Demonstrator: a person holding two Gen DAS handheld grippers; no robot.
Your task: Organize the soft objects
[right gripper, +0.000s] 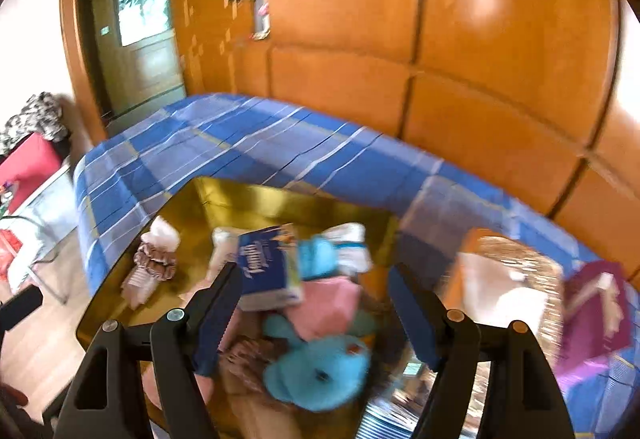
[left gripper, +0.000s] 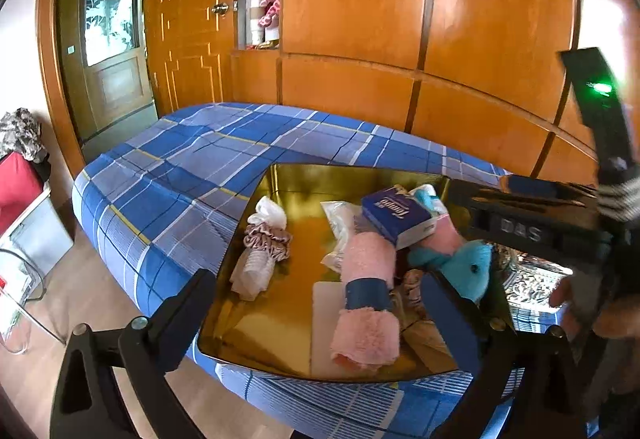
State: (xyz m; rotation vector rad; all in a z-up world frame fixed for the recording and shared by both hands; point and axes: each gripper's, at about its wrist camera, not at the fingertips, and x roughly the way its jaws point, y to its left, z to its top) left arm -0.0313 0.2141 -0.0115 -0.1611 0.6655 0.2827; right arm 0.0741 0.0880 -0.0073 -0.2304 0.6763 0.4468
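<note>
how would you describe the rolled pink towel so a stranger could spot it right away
On the blue plaid bed sits a shiny gold tray full of soft things. The pink towel lies near its front edge, the only fluffy roll with a dark blue band around its middle.

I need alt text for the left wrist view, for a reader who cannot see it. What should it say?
A shiny gold square tin sits on a blue plaid bedcover, holding a rolled pink fluffy towel, a turquoise plush toy, a blue tissue pack and a pinkish-brown satin scrunchie. The open left gripper frames the tin; the right gripper reaches in from the right.
</note>
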